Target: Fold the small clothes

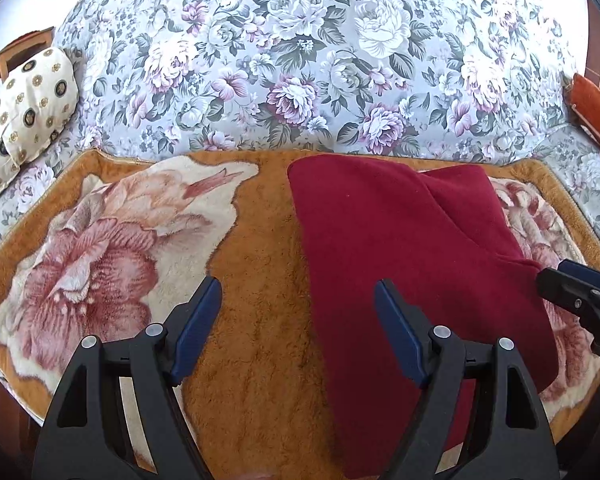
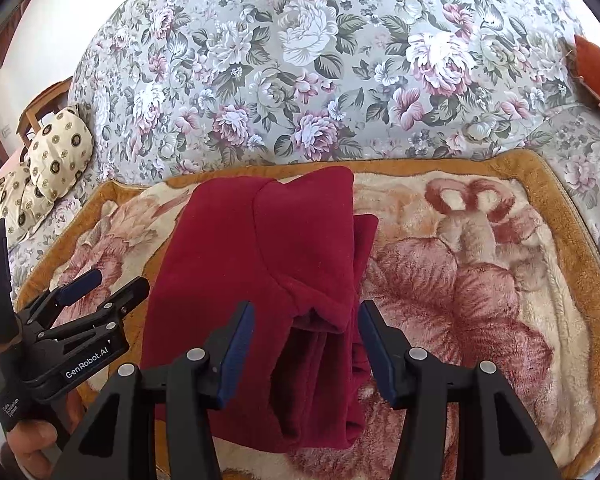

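Right wrist view shows the red fleece garment (image 2: pixel 260 272) lying folded on the plush blanket (image 2: pixel 480 280), its layered hem between my right gripper (image 2: pixel 306 344) fingers, jaws apart, nothing pinched. My left gripper (image 1: pixel 298 332) hangs wide open over the garment's left edge. Soft, light, limp and grippy, I judge; best pinched through all layers at a corner

Both my views are bright with soft daylight, seemingly from the upper left, where the wall (image 1: pixel 28 4) blows out to white. Shadows are faint. The fisheye bends the floral cover (image 1: pixel 300 60) into a dome, and dark vignetting closes the corners. Focus holds at centre; the pillow (image 2: pixel 60 152) near the rim looks slightly smeared, perhaps lens softness.
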Tool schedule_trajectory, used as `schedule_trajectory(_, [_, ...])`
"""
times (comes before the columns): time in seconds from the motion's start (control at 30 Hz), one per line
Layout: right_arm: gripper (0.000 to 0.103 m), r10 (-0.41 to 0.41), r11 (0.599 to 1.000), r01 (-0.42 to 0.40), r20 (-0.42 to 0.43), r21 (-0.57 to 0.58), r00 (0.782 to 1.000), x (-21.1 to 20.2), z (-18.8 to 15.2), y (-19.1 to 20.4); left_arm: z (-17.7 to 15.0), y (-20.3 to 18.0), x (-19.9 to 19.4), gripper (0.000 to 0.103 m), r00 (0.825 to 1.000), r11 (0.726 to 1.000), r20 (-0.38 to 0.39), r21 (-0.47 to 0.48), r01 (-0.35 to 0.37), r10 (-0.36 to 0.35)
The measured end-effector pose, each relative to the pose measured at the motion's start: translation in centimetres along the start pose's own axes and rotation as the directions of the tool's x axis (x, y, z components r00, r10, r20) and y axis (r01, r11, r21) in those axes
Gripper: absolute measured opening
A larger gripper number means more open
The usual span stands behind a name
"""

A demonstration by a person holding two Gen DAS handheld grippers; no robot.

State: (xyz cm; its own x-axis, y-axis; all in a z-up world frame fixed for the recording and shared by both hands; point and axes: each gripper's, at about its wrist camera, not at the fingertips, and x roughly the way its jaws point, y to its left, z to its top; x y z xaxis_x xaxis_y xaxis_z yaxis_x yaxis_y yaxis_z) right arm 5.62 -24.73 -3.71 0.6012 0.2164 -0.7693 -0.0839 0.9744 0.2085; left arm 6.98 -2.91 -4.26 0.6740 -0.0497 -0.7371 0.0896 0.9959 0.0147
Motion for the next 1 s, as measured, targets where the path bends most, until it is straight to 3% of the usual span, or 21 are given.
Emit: schedule_trajectory(1.0, [0.052, 0.018, 1.0, -0.018, -0.035, -0.004, 0.999, 1.1, -0.7, 0.6, 0.0, 0.1, 0.4, 0.079, 1.0, 1.0, -0.002, 0.018, 0.003, -0.003])
